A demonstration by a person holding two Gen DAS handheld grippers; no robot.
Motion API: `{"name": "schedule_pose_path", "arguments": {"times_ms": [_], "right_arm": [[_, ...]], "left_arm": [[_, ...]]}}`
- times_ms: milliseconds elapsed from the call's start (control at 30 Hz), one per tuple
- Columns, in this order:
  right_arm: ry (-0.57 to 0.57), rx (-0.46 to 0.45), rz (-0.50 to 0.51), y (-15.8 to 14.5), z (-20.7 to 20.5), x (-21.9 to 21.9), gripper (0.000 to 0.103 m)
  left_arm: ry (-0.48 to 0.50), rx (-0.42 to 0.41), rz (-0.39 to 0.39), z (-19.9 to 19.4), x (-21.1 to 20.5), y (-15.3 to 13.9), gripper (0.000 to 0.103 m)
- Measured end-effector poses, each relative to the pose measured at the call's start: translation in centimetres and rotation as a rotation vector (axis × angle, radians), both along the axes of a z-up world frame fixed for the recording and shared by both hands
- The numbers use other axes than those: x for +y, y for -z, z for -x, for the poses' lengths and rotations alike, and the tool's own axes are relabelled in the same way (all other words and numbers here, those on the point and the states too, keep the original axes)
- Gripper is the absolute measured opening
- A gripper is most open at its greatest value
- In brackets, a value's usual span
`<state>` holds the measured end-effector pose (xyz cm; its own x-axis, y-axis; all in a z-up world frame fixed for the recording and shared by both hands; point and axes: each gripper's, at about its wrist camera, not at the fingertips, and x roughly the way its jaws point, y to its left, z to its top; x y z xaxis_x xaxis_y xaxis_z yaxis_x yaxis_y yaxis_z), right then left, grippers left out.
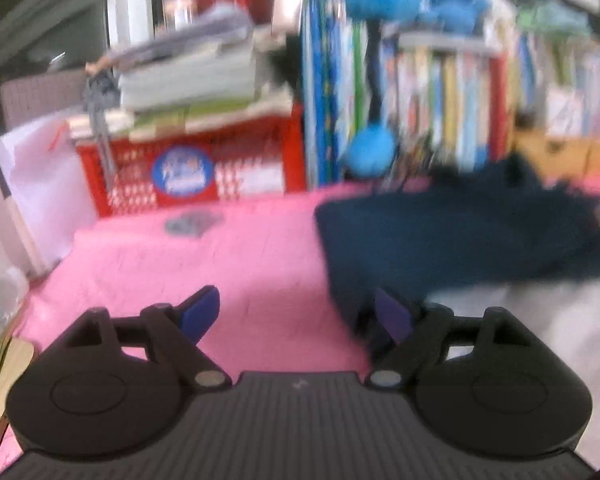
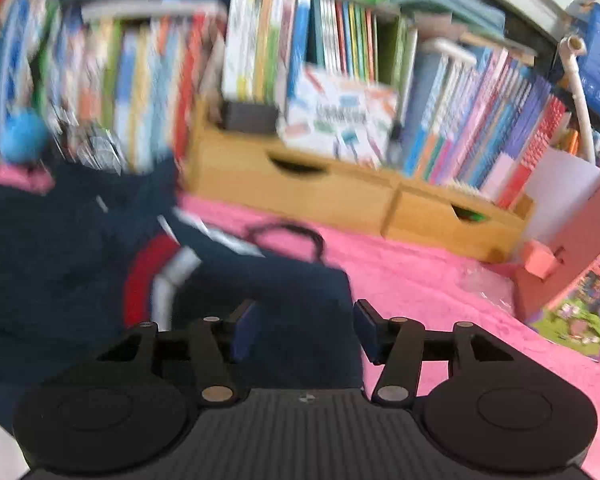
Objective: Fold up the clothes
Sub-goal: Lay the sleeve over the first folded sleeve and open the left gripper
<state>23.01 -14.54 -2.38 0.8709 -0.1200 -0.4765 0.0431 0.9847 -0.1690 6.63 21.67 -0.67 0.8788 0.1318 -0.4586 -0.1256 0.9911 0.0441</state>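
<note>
A dark navy garment lies on the pink blanket, filling the right half of the left wrist view. In the right wrist view the same navy garment shows a red and grey round print. My left gripper is open just above the blanket, its right finger at the garment's near left corner. My right gripper is open over the garment's near right part, nothing held between its blue pads. Both views are blurred.
A red crate topped with stacked books stands at the back left. Rows of upright books on a wooden drawer unit line the back. A black cord loop lies on the blanket. Boxes crowd the right side.
</note>
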Motion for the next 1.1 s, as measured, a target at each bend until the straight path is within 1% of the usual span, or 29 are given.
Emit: {"name": "schedule_pose_path", "arguments": {"times_ms": [33,100,133,200,267,300,400,433,467,533,567,633,700,767,800,900,933,967,1033,1100], "right_arm": [[-0.038,-0.012,-0.037,-0.6,0.1,1.0,0.053],[-0.124,-0.008,-0.122,-1.3,0.0,3.5,0.053],[-0.162,0.003,-0.158,-1.4,-0.3,4.8,0.053],[-0.226,0.03,-0.212,-1.4,-0.7,7.4,0.053],[-0.258,0.062,-0.203,-0.7,-0.7,9.4,0.053],[-0.267,0.084,-0.18,-0.1,-1.0,10.0,0.053],[-0.26,0.13,-0.097,1.6,-1.3,9.9,0.051],[-0.248,0.137,-0.081,2.0,-1.2,9.4,0.047],[-0.235,0.138,-0.078,2.1,-1.3,8.6,0.047],[-0.215,0.138,-0.076,2.2,-1.5,6.9,0.037],[-0.206,0.138,-0.066,2.2,-1.7,6.3,0.035],[-0.2,0.136,-0.028,2.4,-1.2,5.7,0.029],[-0.202,0.131,0.037,2.8,-0.6,5.7,0.029],[-0.193,0.122,0.104,3.1,-0.2,5.6,0.029],[-0.188,0.117,0.089,3.0,0.1,5.2,0.029],[-0.198,0.069,-0.081,1.8,1.1,4.0,0.039],[-0.216,0.052,-0.136,1.4,1.4,3.9,0.041],[-0.238,0.043,-0.166,1.1,1.5,4.2,0.043],[-0.278,0.033,-0.193,0.8,1.6,5.4,0.051],[-0.309,0.037,-0.181,0.9,1.5,7.0,0.052]], "left_arm": [[0.009,-0.022,0.029,-0.4,-0.3,-0.5,0.087],[0.026,-0.067,0.086,-1.3,-1.0,-1.6,0.089],[0.025,-0.054,0.088,-1.8,-1.3,-1.4,0.089],[0.015,-0.001,0.071,-2.8,-1.9,-0.2,0.087],[0.005,0.052,0.053,-3.8,-2.4,1.0,0.088],[0.0,0.079,0.045,-4.3,-2.7,1.6,0.088],[-0.016,0.158,0.019,-5.8,-3.5,3.4,0.089],[-0.021,0.185,0.01,-6.3,-3.8,4.0,0.089],[-0.023,0.198,0.022,-6.4,-3.6,4.3,0.092],[-0.025,0.212,0.063,-6.2,-2.9,4.5,0.094],[-0.026,0.215,0.069,-6.0,-2.7,4.6,0.094],[-0.026,0.21,0.044,-5.5,-2.9,4.3,0.094],[-0.038,0.193,0.012,-4.9,-3.0,3.9,0.093],[-0.061,0.163,0.013,-4.5,-3.0,3.1,0.091],[-0.06,0.141,0.025,-4.6,-3.2,2.7,0.09],[-0.04,0.073,0.06,-5.1,-4.1,1.4,0.09],[-0.033,0.051,0.071,-5.3,-4.4,1.0,0.09],[-0.019,0.046,0.061,-5.8,-5.1,0.9,0.09],[-0.001,0.062,0.039,-6.9,-6.5,1.3,0.089],[0.016,0.081,0.029,-7.8,-7.6,2.0,0.088]]}}
